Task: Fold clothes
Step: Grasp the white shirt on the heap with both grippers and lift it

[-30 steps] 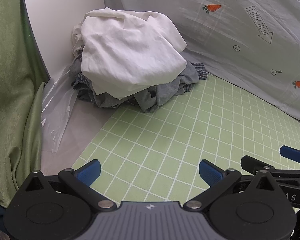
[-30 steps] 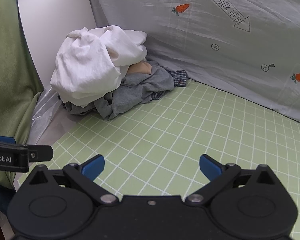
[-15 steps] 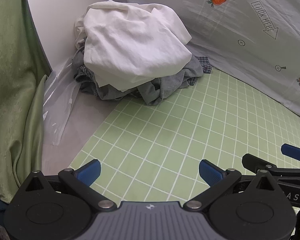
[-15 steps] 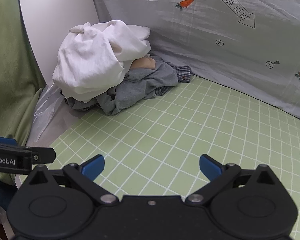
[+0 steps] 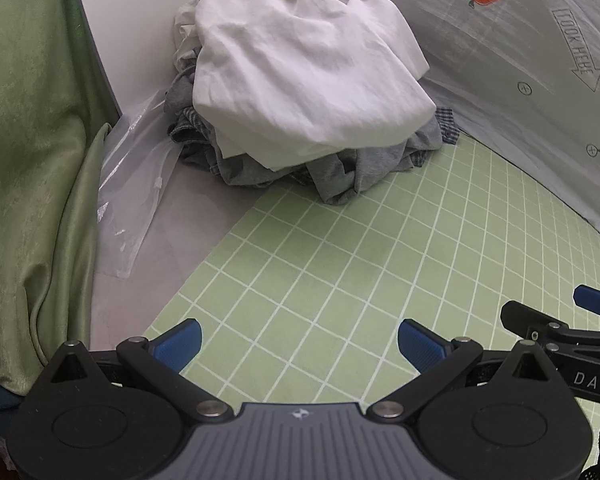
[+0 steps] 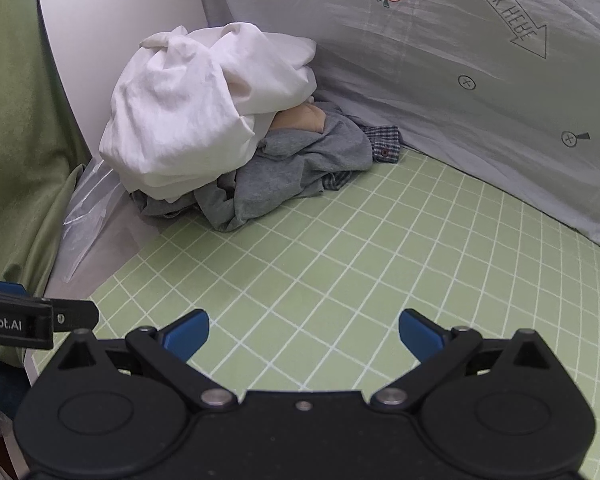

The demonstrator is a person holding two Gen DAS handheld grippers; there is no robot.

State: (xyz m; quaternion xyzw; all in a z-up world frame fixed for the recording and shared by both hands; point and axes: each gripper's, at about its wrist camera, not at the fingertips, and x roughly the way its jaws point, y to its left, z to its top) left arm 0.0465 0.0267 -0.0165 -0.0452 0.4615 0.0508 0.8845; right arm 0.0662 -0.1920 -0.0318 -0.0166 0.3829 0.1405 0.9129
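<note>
Open green mat in front, clothes heap blocking the far corner

The grid mat (image 5: 380, 264) lies bare between both grippers and the pile of clothes (image 5: 300, 92), so the way forward is free. The pile fills the corner, against the white wall (image 6: 116, 28) and the grey sheet (image 6: 440, 92). A clear plastic bag (image 5: 136, 196) and a green curtain (image 5: 28, 152) close the left side.

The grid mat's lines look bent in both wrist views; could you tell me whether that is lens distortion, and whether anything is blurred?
Left wrist view: the grid mat bows toward the frame edges, with dark fisheye corners; the white garment stays sharp. Right wrist view: same bowing, evenly lit, no blur or glare.
</note>
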